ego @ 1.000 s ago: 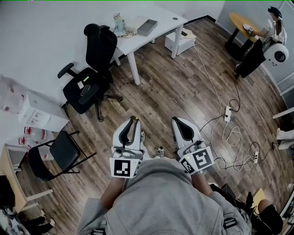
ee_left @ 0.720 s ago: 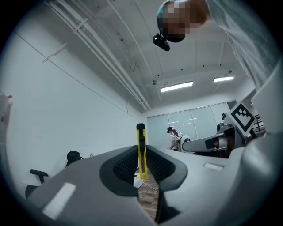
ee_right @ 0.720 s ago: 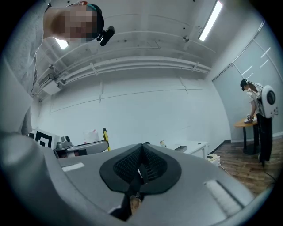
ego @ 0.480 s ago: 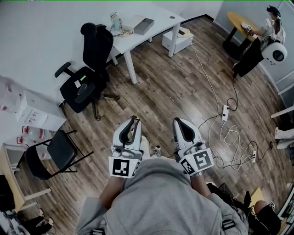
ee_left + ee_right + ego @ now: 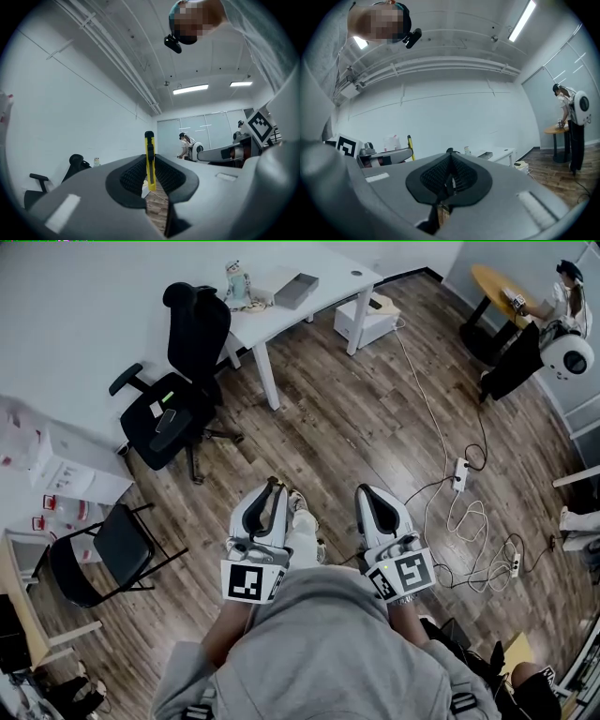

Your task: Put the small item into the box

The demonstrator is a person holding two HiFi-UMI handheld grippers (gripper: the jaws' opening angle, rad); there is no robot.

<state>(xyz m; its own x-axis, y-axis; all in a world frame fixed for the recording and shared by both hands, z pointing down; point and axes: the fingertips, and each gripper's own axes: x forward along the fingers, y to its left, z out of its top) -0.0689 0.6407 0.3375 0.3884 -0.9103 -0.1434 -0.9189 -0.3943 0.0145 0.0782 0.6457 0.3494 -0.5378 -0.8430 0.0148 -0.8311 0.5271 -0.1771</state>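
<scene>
L tool (image 5: 273, 489) w/ yellow cutter (image 5: 149, 161) upright btwn jaws

L tongs (image 5: 273, 487) & R tongs (image 5: 366, 493) side by side over the floor (image 5: 356, 418), just ahead of the person. Knife (image 5: 149, 159) upright betw. L tongs' jaws. Surface (image 5: 281, 315) far ahead, w/ box (image 5: 298, 291) on it. Swivel chair (image 5: 178, 381) at its left; folding chair (image 5: 108, 554) nearer, far left. Power strip (image 5: 461, 472) on floor at right. 2nd, round surface (image 5: 495, 282) far right.
</scene>
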